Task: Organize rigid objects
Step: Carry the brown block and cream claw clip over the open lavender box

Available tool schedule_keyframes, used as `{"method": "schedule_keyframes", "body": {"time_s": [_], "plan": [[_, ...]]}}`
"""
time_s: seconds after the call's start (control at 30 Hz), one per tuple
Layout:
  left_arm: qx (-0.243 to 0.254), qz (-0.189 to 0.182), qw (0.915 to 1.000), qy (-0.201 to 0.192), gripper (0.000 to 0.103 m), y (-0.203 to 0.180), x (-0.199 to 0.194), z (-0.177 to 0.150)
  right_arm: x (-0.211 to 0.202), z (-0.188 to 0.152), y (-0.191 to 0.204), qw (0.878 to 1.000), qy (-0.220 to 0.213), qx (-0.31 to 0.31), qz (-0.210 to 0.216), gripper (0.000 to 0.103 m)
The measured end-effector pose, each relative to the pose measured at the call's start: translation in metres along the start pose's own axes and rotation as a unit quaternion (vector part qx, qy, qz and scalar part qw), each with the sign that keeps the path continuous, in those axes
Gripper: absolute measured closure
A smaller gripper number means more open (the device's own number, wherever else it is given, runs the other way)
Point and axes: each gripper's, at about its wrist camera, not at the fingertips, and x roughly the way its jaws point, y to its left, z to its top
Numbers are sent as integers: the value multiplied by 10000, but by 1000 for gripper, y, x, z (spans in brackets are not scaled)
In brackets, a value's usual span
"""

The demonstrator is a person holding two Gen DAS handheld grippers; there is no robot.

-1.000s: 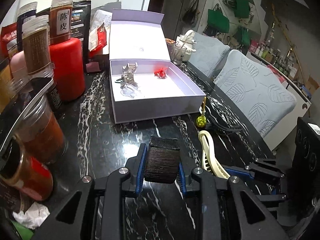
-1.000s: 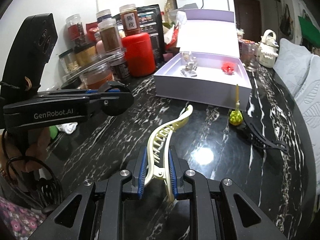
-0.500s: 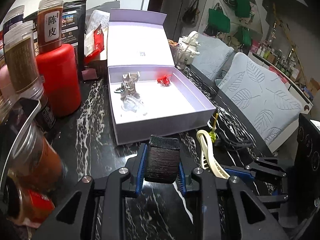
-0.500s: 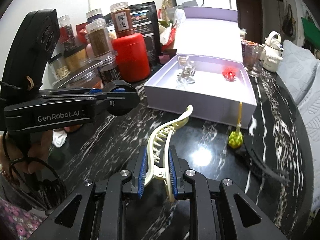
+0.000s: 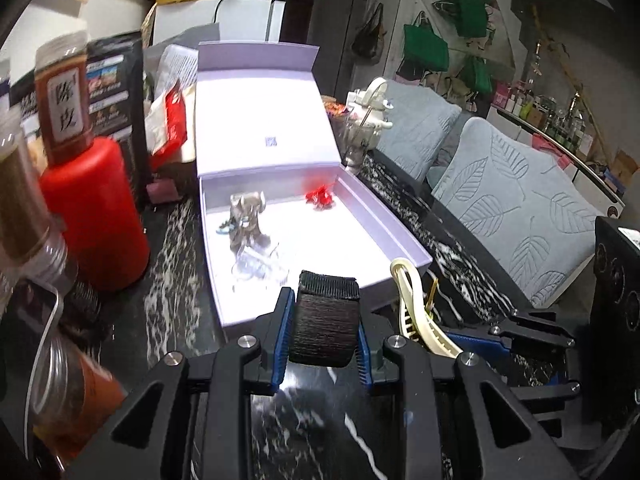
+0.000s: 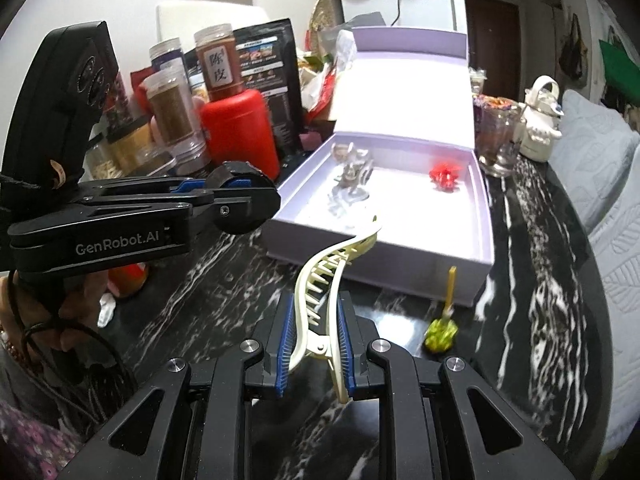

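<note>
While both tools clamp items | left tool (image 5: 323,330): dark roll (image 5: 325,322) | right tool (image 6: 313,350): cream clip (image 6: 324,284) | black marble table (image 6: 532,300)

left gripper (image 5: 324,332): matte black frame, blue ribbed pads on inner finger faces, silver round screws on top
right gripper (image 6: 314,348): same black build, blue ribbed pads, four silver screws
marking: white "GenRobot.AI" on left gripper's side bar, seen from right wrist view
handle: black upright block, round dimples on face
hand (image 6: 60,308): bare skin, dark cord looped at wrist
sleeve: purple floral fabric, possibly, blurred at frame corner
</note>
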Motion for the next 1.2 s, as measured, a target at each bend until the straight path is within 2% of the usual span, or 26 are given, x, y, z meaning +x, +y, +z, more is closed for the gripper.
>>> {"method": "schedule_keyframes", "body": {"time_s": [0.47, 0.6, 0.9, 1.2], "plan": [[326, 76, 9977, -597, 76, -13, -8, 50, -10, 49, -25, 9985, -393, -232, -304, 83], [343, 141, 9965, -752, 76, -12, -9, 65, -12, 66, -30, 9981, -515, -233, -252, 83], [370, 431, 9939, -949, 76, -4, 3, 94, -7, 101, -41, 9958, -750, -378, -356, 83], [467, 406, 9919, -1111, 76, -3, 14, 121, 8, 126, -55, 9944, -834, -417, -493, 83]]}}
